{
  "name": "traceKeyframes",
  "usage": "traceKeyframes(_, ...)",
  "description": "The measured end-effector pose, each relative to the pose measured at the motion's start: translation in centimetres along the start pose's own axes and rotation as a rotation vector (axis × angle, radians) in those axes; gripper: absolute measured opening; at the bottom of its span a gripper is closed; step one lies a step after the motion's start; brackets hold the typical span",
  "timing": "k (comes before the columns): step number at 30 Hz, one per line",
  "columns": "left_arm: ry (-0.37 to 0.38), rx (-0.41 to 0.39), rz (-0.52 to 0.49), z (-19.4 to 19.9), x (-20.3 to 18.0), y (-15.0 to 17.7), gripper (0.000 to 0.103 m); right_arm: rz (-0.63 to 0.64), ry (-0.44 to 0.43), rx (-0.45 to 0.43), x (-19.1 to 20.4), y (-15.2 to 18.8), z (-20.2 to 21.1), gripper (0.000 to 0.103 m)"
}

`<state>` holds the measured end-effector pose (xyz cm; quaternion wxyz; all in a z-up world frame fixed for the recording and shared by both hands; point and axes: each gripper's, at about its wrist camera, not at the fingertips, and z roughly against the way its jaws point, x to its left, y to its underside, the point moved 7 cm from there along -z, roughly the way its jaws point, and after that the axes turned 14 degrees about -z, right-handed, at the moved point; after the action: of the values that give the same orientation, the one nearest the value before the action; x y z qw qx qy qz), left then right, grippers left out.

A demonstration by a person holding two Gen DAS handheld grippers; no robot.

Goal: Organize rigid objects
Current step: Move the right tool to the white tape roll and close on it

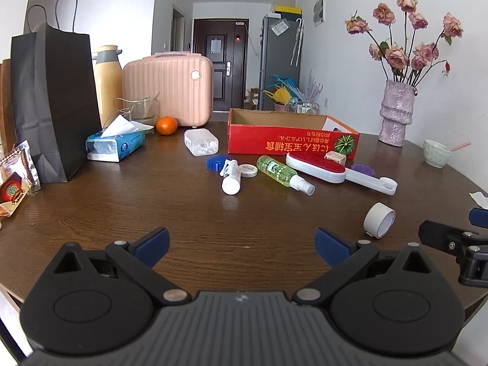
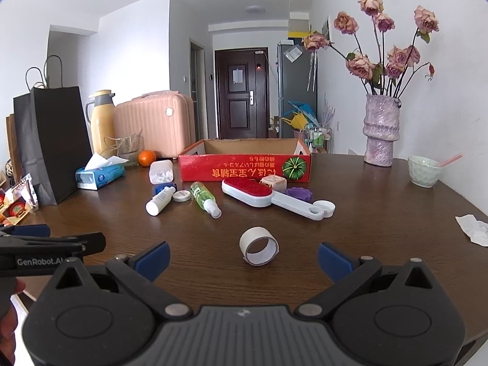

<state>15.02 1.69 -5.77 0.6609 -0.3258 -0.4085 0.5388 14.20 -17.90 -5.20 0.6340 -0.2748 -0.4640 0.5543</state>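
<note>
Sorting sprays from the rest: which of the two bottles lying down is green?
The spray bottle, clear green, beside the lint brush; the other bottle is white.

A white tape roll is lying ahead of the blue-padded jaws. Beyond it, a red box is showing a green striped melon print.

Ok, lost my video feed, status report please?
Left gripper and right gripper both open, empty. Tape roll loose on table, dead ahead of right. Red box empty beyond. Path clear.
</note>
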Motion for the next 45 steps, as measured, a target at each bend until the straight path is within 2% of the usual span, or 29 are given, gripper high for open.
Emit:
traceKeyframes(23, 0.022, 0.084, -0.02, -6.5, -0.1, -1.3, 0.103, -0.003, 0.031, 0.118, -1.3, 0.1, -7.7, 0.101)
traceKeyframes(26, 0.025, 0.096, -0.023, -7.4, -0.1, -1.5, 0.103, -0.002, 0.039, 0.139, -1.7, 0.2, -8.9, 0.097)
traceKeyframes(33, 0.027, 0.126, -0.017, -9.5, 0.1, -1.7, 0.103, 0.027, 0.039, 0.171, -1.9, -0.1, -11.4, 0.093)
traceKeyframes(36, 0.029, 0.137, -0.013, -10.2, 0.2, -1.8, 0.103, 0.043, 0.033, 0.183, -1.9, -0.2, -12.3, 0.085)
traceKeyframes(37, 0.03, 0.139, -0.013, -10.4, 0.2, -1.8, 0.103, 0.046, 0.028, 0.198, -1.9, -0.2, -12.7, 0.073)
traceKeyframes(38, 0.03, 0.142, -0.012, -10.5, 0.2, -1.8, 0.103, 0.047, 0.016, 0.214, -2.0, -0.2, -13.0, 0.046)
traceKeyframes(40, 0.029, 0.145, -0.009, -10.8, 0.4, -2.0, 0.103, 0.024, 0.003, 0.225, -2.3, -0.3, -13.3, 0.042)
traceKeyframes(45, 0.019, 0.145, 0.001, -11.5, 0.9, -3.0, 0.103, 0.021, -0.008, 0.189, -2.3, -1.9, -13.4, 0.042)
